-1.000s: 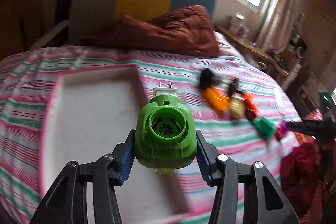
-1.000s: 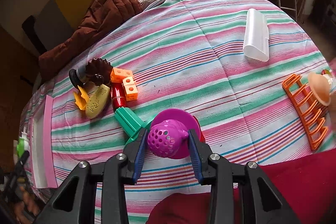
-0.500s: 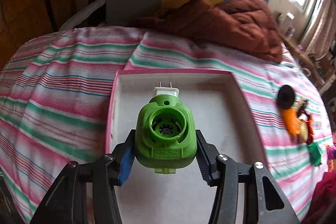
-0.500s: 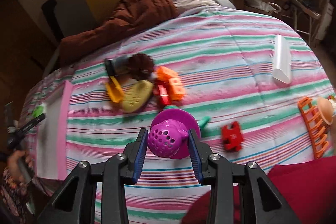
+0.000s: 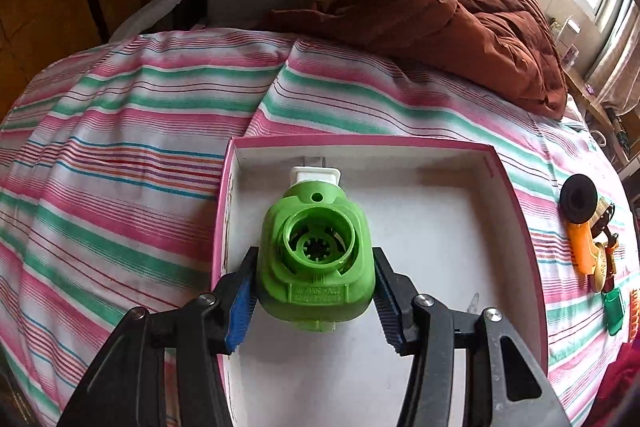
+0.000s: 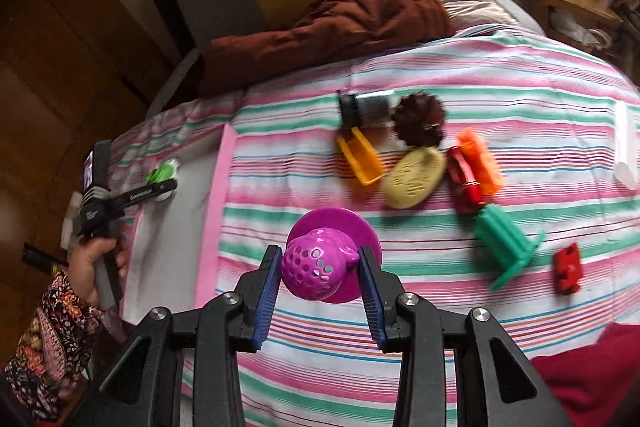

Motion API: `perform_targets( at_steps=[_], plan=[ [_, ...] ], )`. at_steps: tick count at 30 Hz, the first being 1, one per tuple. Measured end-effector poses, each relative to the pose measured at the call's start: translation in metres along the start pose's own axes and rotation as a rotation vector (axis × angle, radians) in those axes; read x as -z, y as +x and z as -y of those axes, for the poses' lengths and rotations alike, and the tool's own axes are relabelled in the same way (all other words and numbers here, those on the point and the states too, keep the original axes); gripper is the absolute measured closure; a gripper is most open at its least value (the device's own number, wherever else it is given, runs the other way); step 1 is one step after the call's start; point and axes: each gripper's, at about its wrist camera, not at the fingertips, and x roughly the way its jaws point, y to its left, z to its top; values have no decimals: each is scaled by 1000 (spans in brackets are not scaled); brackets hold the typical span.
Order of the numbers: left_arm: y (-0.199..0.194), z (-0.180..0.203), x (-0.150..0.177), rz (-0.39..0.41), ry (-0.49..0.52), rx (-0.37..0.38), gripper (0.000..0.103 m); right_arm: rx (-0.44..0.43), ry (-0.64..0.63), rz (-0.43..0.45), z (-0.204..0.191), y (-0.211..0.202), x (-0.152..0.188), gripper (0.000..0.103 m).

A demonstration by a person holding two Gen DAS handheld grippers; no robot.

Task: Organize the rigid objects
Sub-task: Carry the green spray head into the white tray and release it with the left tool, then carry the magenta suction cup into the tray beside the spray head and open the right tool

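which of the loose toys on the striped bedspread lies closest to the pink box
The orange plastic scoop-shaped piece. It is the leftmost of the cluster, nearest the pink-walled box; the tan oval, teal piece and small red piece lie farther right.

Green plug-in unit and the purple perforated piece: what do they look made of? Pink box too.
Green plug-in unit: moulded hard plastic, semi-gloss, with embossed lettering and crisp ribs; its white plug end shows two prongs, probably metal.
Purple perforated piece: glossy plastic, with highlights and clean round holes; whether it is rigid or rubbery is unclear.
Pink box: likely cardboard, with thin folded walls and a matte white inside.
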Motion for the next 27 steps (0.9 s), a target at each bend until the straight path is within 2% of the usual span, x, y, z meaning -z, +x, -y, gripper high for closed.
perform_targets(
  at_steps=[4, 9, 13, 17, 22, 27],
  plan=[
    [-8, -1, 1, -6, -24, 6, 50, -31, -12, -24, -14, 12, 3, 64],
    [-38, -6, 11, 81, -41, 37, 50, -64, -38, -46, -36, 26, 6, 64],
    [-60, -17, 32, 139, -79, 87, 50, -99, -48, -60, -50, 35, 5, 64],
    [-73, -23, 61, 146, -116, 137, 50, -127, -69, -68, -70, 45, 0, 64],
    [-86, -22, 91, 145, -129, 165, 50, -144, -93, -74, -90, 54, -5, 64],
    [-100, -12, 108, 187, -64, 115, 50, -134, -132, -84, -114, 73, -15, 64]
  ],
)
